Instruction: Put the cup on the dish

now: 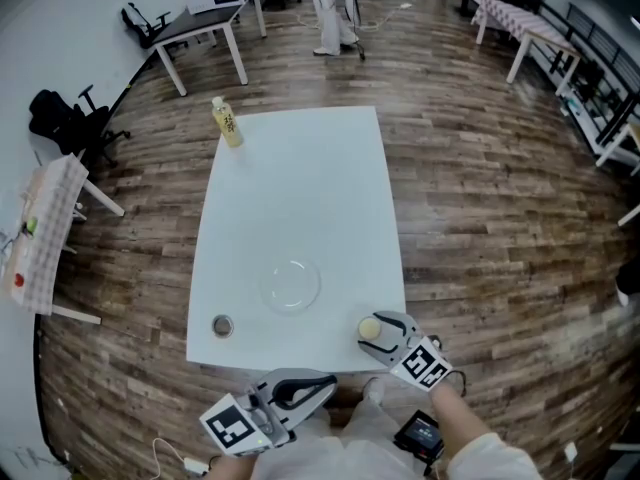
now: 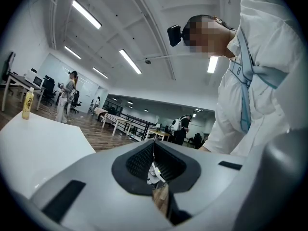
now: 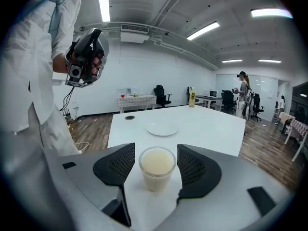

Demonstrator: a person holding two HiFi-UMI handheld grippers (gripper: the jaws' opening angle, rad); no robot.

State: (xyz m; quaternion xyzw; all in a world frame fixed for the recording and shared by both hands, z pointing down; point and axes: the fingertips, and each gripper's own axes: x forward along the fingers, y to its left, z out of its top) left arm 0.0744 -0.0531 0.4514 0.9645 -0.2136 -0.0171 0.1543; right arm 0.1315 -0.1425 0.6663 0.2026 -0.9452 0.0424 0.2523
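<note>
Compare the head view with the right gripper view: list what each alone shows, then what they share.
Head view only: the marker cube on the right gripper, and the floor on every side of the table. Right gripper view only: its jaws apart, with a gap on each side of the cup. Both: cup, dish, bottle.

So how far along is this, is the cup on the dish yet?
Not yet. Done: nothing; the dish sits bare mid-table. In hand: the right gripper holds its open jaws either side of the cup of milky drink, which stands ungripped at the white table's near corner. To do: close, lift, set it on the dish. The left gripper is shut, off the table.
</note>
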